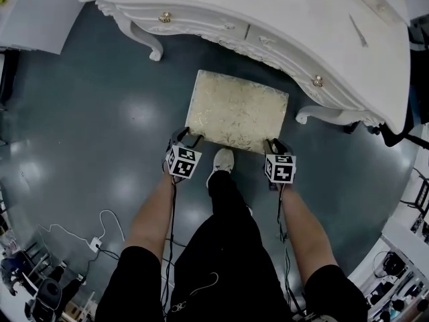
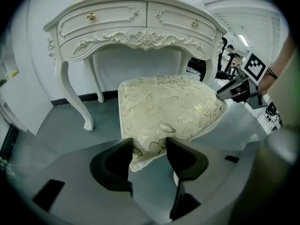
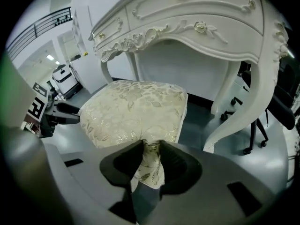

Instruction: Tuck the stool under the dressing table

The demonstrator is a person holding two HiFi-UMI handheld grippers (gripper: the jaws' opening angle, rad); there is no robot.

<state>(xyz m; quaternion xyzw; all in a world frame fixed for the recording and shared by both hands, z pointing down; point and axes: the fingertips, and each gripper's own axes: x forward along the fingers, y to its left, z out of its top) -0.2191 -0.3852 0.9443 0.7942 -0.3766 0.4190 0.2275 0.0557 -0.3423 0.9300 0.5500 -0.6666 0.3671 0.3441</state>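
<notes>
A cream brocade stool [image 1: 238, 109] stands on the grey floor [image 1: 87, 126], just in front of a white dressing table [image 1: 268, 12], facing the gap between its curved front legs. The left gripper [image 1: 188, 138] and right gripper [image 1: 275, 145], each bearing a black-and-white marker cube, are clenched on the cushion's two near corners. The cushion hides the stool's legs, and the table's far side is cut off. Open floor lies under the table.

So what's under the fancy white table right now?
Grey floor and a white wall behind, seen between its curvy legs. The stool stands in front, not tucked in. In the head view, the tabletop covers that space.
</notes>
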